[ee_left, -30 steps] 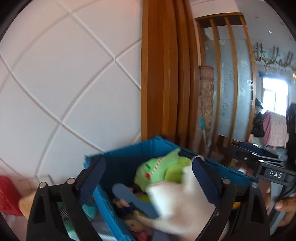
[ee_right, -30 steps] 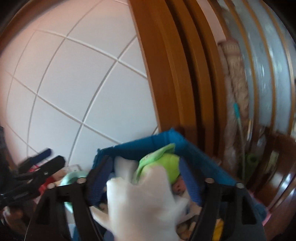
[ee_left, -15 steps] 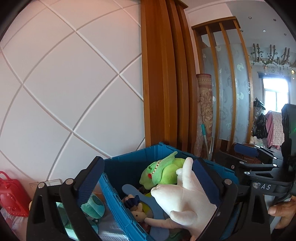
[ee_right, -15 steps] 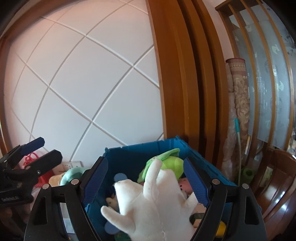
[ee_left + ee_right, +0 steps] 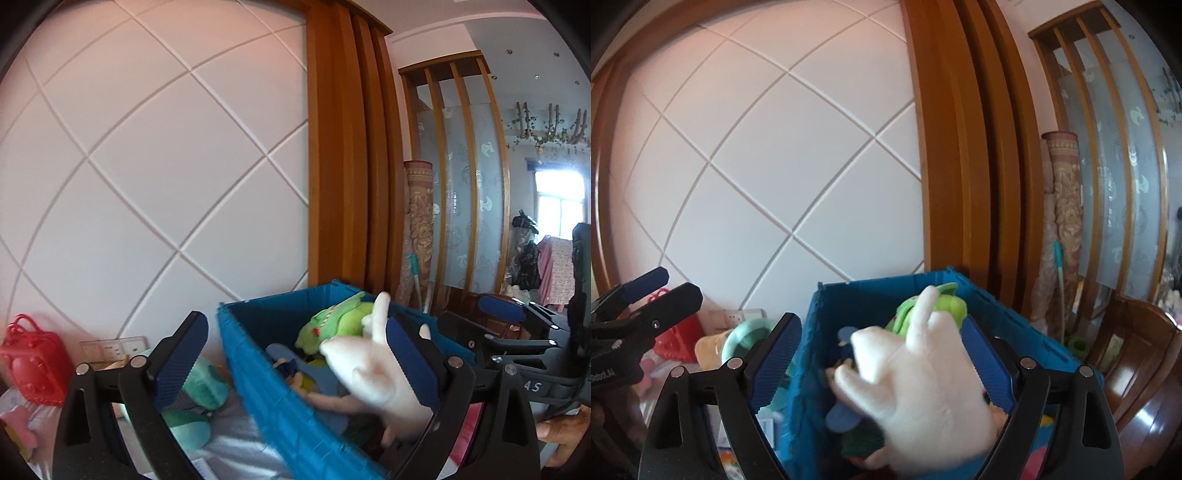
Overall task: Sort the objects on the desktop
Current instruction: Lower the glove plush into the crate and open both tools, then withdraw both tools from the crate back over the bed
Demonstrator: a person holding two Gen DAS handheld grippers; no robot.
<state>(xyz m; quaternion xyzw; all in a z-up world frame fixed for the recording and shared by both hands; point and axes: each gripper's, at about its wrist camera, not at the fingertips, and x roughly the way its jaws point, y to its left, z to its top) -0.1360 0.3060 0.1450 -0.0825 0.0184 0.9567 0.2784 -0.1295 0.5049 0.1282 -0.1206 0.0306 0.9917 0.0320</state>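
- R gripper: my jaws are opening, spread wide. White plush hand sits between them, touching the 3 o'clock pad; can't tell if it's still pinched.
- L gripper: jaws spread, straddling the near wall of the blue crate. Plush lies against its 3 o'clock pad too.
- Crate is packed: green plush at 12.
- Mint toy at 9, outside the crate; red basket further out.
- Wall close behind, so little room at 12.

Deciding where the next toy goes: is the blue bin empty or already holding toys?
Holding toys: blue bin contains a green plush.
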